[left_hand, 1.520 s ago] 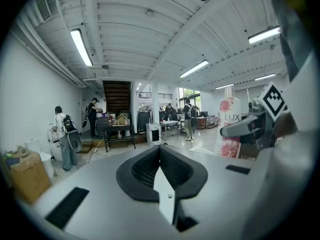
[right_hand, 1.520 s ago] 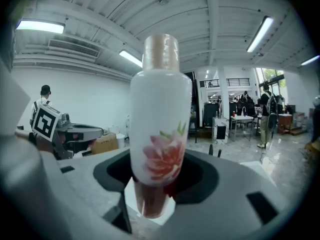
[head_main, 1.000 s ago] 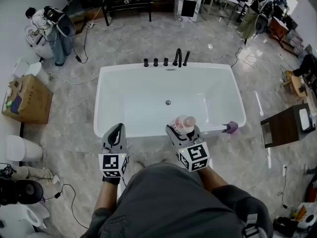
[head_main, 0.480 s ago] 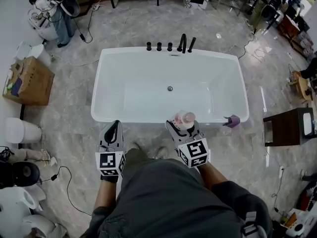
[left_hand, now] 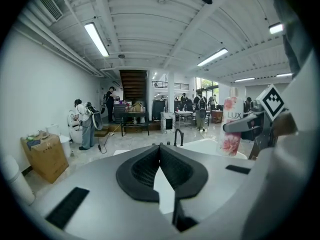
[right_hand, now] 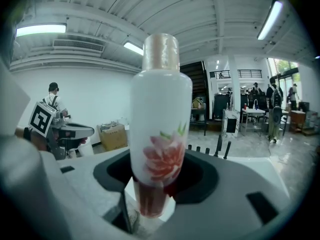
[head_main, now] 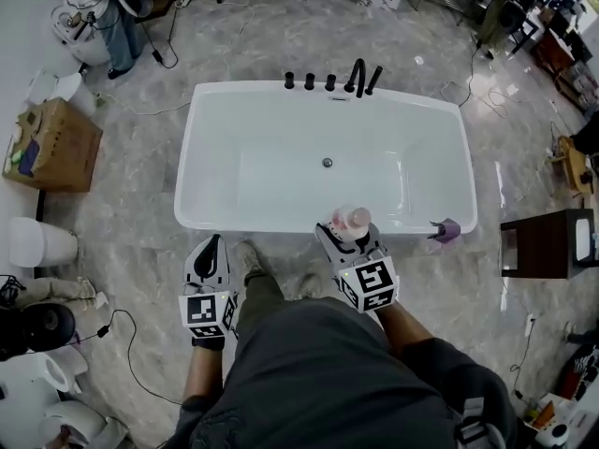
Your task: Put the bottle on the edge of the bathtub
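Right gripper (right_hand: 155, 186): its fingers are clamping the lower body of the bottle, closed only as far as the bottle's width lets them. It's a low grip, so the cap end is riding free above the fingertips.
Bottle (right_hand: 160, 134): it's standing upright between those fingers, white with a red flower print and a pale cap. Carrying it upright looks meant to let the base go down flat.
Left gripper (left_hand: 160, 156): its fingers are pressing together with nothing between them. It's hanging off to the left of the loaded fingers and taking no part, so the drop zone is staying open.
Bathtub (head_main: 267, 224): its near edge is lying right at the right fingertips, and from the head view the bottle is showing over that rim. The base is not resting on anything I can see, so I'm judging the placement not yet made.
Purple object (head_main: 442, 229): it's sitting on the same rim, well to the right of the right fingers near the corner, so it's leaving room.
Taps (head_main: 329, 81): they're lining the far rim, straight ahead of the fingertips across the empty basin.
Next: I'm expecting a short lowering onto the narrow rim, and a tall bottle there is risking a tip.
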The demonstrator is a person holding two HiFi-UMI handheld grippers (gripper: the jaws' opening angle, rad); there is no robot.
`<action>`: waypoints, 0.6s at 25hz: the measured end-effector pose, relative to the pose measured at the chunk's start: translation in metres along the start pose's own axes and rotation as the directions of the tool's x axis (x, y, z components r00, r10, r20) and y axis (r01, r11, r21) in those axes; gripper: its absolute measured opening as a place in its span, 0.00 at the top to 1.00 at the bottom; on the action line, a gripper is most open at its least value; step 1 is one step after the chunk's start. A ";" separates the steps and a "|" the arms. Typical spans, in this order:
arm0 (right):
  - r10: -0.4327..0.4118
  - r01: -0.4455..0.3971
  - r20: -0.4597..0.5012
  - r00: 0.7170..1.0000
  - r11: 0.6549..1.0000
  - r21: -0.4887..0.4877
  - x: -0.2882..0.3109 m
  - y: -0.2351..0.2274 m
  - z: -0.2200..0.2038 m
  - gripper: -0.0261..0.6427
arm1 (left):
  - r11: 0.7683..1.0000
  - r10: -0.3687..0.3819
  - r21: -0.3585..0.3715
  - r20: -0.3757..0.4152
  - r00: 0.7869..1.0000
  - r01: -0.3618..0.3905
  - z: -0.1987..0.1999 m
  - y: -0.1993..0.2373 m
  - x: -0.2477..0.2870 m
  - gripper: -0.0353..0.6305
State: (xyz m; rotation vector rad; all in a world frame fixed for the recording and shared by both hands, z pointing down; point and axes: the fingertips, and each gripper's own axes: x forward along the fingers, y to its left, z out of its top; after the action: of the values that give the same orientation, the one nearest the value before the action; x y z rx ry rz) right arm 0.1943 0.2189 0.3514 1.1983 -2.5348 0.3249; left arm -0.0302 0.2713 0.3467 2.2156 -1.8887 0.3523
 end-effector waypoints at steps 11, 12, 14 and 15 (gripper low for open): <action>-0.081 0.081 -0.023 0.996 0.997 0.000 0.113 -0.003 0.034 0.61 | 0.996 -0.087 -0.039 -0.030 0.996 0.086 -0.002 0.085 0.088 0.94; -0.094 0.094 -0.022 0.995 0.996 -0.001 0.125 -0.005 0.039 0.61 | 0.994 -0.101 -0.041 -0.030 0.994 0.099 -0.001 0.093 0.098 0.94; -0.119 0.119 -0.022 0.993 0.993 -0.003 0.150 -0.010 0.047 0.61 | 0.991 -0.128 -0.048 -0.035 0.991 0.127 0.001 0.109 0.118 0.94; -0.132 0.131 -0.023 0.991 0.991 -0.003 0.162 -0.013 0.051 0.61 | 0.989 -0.143 -0.051 -0.039 0.989 0.141 0.001 0.116 0.128 0.94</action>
State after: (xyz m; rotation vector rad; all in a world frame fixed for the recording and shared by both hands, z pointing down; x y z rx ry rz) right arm 0.0978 0.0791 0.3662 1.3454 -2.4216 0.3025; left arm -0.1258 0.1325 0.3860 2.2757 -1.6882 0.3236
